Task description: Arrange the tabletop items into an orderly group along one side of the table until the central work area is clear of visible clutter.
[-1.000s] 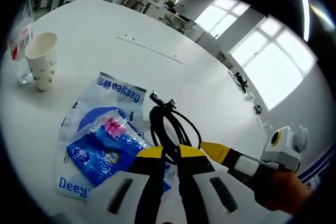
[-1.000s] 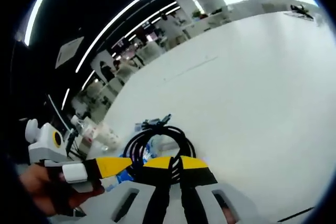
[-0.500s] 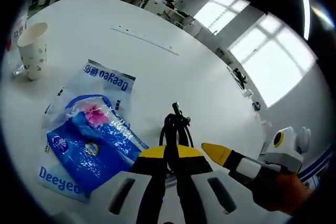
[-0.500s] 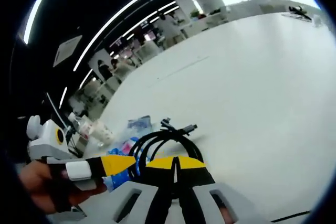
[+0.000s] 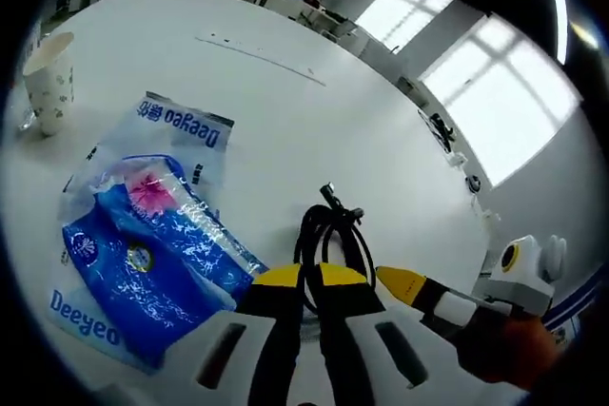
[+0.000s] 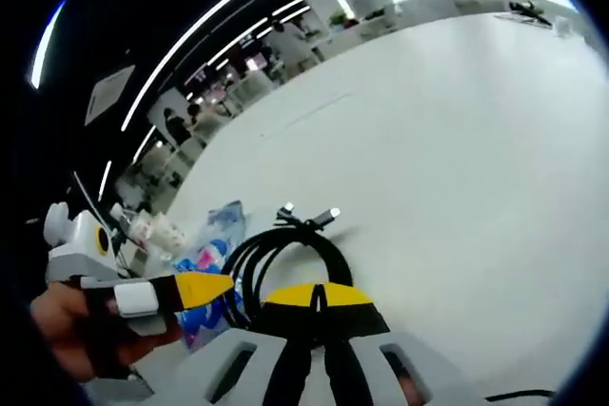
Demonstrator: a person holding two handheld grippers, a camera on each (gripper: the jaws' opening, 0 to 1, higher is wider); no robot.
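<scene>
Both the left gripper (image 5: 303, 278) and right gripper (image 6: 316, 294) pinch a coiled black cable (image 5: 328, 232) just right of a blue wipes pack (image 5: 143, 244), with a paper cup (image 5: 48, 81) far left, so grouping on the white tabletop (image 5: 285, 121) looks unfinished.

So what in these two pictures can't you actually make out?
- Black cable: in the left gripper view its near end is hidden behind the left gripper.
- Blue tissue pack: in the right gripper view the left gripper and the cable loops partly cover it.
- Paper cup: print too small to read.
- Background people and desks: too blurred.
</scene>
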